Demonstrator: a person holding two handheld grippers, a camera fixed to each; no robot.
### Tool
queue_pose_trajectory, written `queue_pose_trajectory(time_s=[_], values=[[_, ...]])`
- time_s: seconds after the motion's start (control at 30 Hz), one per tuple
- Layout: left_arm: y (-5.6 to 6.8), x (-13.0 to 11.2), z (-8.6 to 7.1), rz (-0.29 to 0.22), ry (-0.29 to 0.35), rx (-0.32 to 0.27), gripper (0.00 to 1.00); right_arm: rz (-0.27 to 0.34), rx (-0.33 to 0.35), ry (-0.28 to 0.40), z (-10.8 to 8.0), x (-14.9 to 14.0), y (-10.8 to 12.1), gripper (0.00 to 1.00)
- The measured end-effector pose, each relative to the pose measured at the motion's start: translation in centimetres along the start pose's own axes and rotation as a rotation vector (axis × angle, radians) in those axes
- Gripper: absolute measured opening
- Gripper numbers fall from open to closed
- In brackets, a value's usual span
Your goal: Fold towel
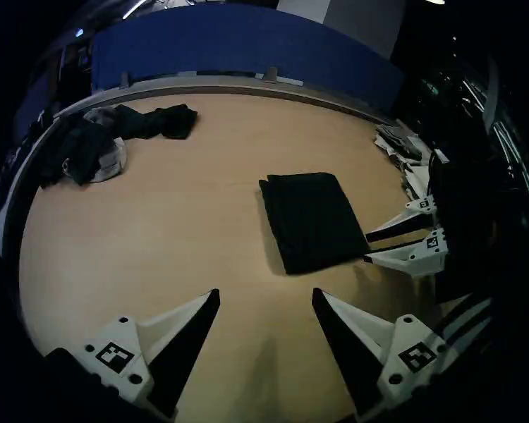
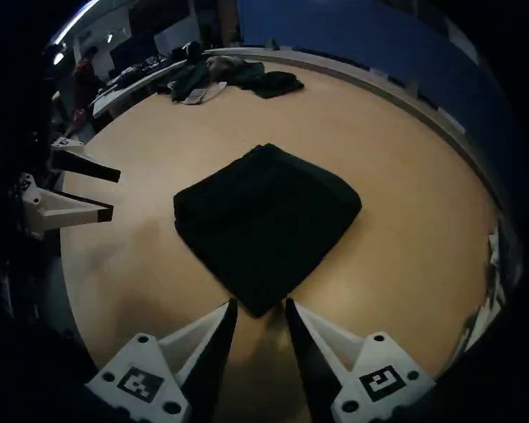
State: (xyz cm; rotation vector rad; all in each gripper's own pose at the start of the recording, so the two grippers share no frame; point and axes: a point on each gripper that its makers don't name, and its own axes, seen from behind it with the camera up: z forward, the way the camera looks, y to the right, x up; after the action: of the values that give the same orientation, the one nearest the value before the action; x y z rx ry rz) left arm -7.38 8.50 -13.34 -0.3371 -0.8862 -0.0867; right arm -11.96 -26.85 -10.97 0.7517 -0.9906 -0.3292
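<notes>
Near the middle of the pale wooden worktop (image 1: 180, 233) lay the towel (image 1: 310, 222), dark and folded into a flat rectangle, a little right of centre in the left gripper view. The worktop had a curved far rim with a blue partition (image 1: 243, 49) standing behind it, and the room beyond was dim. A heap of dark clothes (image 1: 95, 144) sat at the upper left of that frame, close to the rim and well apart from the towel. Some papers (image 1: 405, 148) lay at the right edge.

In the right gripper view the towel (image 2: 264, 222) showed as a diamond at the centre of the frame, with one corner pointing toward the lower edge. The right hand-held gripper (image 2: 259, 310) had that corner between its fingertips, which stood a narrow gap apart and were not closed on the cloth. In the left gripper view the right hand-held gripper (image 1: 367, 247) reached in from the right edge, its tips at the towel's lower right corner.

The left hand-held gripper (image 1: 264, 310) was at the bottom of its own frame, fingers spread wide and holding nothing, with bare worktop between it and the towel. The right gripper view put the left hand-held gripper (image 2: 115, 192) at the left edge, the heap of dark clothes (image 2: 229, 74) at the top, and the blue partition (image 2: 405, 56) along the upper right.
</notes>
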Motion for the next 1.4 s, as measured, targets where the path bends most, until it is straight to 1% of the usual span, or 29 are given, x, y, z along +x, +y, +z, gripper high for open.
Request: queue_pose_trajectory(time_s=[0.07,0.23,0.37,0.43,0.5,0.57,0.67,0.77,0.87,1.1,1.23,1.4], values=[[-0.1,0.1,-0.1,0.000,0.000,0.000,0.97,0.001,-0.002,-0.005,0.1,-0.2,0.0,0.45],[-0.1,0.1,-0.1,0.000,0.001,0.000,0.97,-0.005,0.003,-0.020,0.3,-0.6,-0.2,0.45],[-0.1,0.1,-0.1,0.002,0.001,0.001,0.97,-0.006,-0.001,-0.023,0.4,-0.8,-0.3,0.30],[-0.2,0.1,-0.2,0.002,0.000,0.002,0.97,-0.004,-0.003,-0.024,0.5,-0.8,-0.3,0.27],[-0.2,0.1,-0.2,0.002,0.000,0.002,0.97,0.000,-0.003,-0.024,0.5,-0.8,-0.3,0.26],[-0.3,0.0,-0.1,0.001,0.000,0.003,0.97,0.007,-0.003,-0.021,0.5,-0.7,-0.3,0.23],[-0.3,0.0,0.0,-0.001,-0.001,0.002,0.97,0.014,-0.005,-0.015,0.5,-0.5,-0.2,0.11],[-0.3,0.0,0.0,-0.001,-0.001,0.002,0.97,0.015,-0.004,-0.016,0.4,-0.5,-0.2,0.06],[-0.3,-0.1,0.0,0.001,-0.001,0.003,0.97,0.010,-0.009,-0.013,0.4,-0.4,-0.2,0.04],[-0.2,-0.2,-0.1,0.000,-0.001,0.004,0.97,0.017,-0.013,0.006,0.2,0.0,-0.2,0.03],[-0.2,-0.2,-0.2,0.001,-0.001,0.006,0.97,0.024,-0.016,0.033,-0.2,0.7,-0.1,0.02],[-0.2,0.0,-0.4,0.002,0.003,0.007,0.97,0.020,-0.022,0.074,-1.3,2.0,0.1,0.02]])
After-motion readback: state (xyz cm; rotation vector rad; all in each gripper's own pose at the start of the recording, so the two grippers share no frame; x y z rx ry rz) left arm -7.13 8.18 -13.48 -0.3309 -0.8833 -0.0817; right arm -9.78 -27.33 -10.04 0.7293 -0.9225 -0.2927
